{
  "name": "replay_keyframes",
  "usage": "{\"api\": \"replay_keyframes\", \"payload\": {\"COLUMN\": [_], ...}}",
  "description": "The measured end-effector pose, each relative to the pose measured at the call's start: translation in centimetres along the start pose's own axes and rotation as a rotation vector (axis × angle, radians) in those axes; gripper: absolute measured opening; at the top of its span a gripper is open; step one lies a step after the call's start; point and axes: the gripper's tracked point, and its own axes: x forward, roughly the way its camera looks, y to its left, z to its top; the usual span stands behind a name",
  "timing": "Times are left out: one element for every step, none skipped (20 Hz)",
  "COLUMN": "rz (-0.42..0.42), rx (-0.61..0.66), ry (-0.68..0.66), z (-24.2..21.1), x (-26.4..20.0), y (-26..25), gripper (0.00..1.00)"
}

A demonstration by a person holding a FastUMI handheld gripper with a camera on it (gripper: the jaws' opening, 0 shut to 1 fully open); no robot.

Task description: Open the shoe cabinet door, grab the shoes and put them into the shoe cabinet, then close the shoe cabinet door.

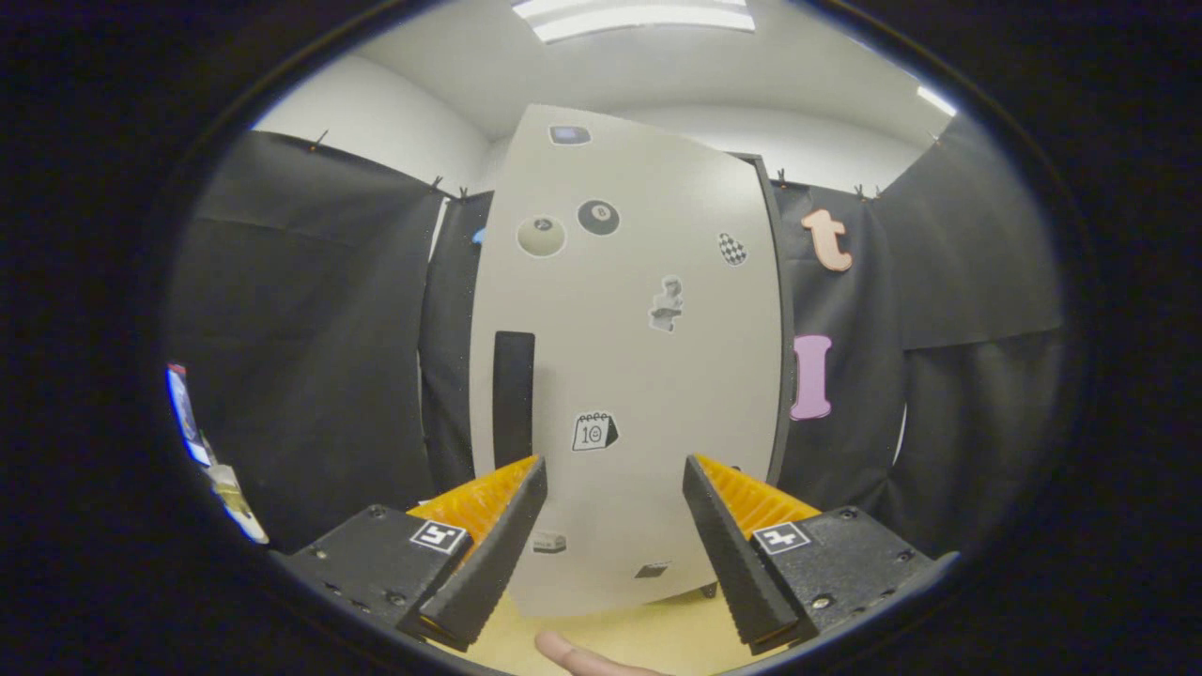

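Observation:
A tall pale shoe cabinet door [639, 357] stands shut straight ahead, dotted with small stickers. Its black vertical handle [514, 399] sits on the door's left side, just above and beyond my left fingertip. My gripper [615, 469] is open, with nothing between its fingers, and the door's lower part shows through the gap. The fingers stay short of the door and do not touch it. No shoes are in sight.
Black cloth walls close in on both sides of the cabinet. A pale wooden floor [648, 629] shows below the door. A person's fingertip [573, 652] pokes in beneath the fingers. A small bright object [192, 418] hangs at the far left wall.

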Motion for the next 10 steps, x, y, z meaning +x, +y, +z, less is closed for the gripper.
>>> {"api": "replay_keyframes", "payload": {"rz": [-0.017, -0.038, -0.044, -0.046, -0.056, -0.072, -0.096, -0.121, -0.137, -0.143], "rx": [-0.006, -0.01, -0.017, -0.029, -0.04, -0.05, -0.061, -0.075, -0.078, -0.072], "ry": [-0.016, -0.03, -0.048, -0.062, -0.072, -0.074, -0.074, -0.069, -0.075, -0.083], "z": [0.1, 0.3, 0.5, 0.7, 0.7, 0.8, 0.6, 0.5, 0.3, 0.1], "x": [-0.6, -1.3, -2.0, -2.6, -3.5, -4.4, -5.3, -6.1, -7.2, -8.3], "y": [-0.1, -0.3, -0.2, 0.0, 0.0, -0.1, -0.3, -0.6, -0.7, -0.7], "gripper": [0.96, 0.96, 0.96, 0.96, 0.96, 0.97, 0.97, 0.97, 0.97, 0.97]}}
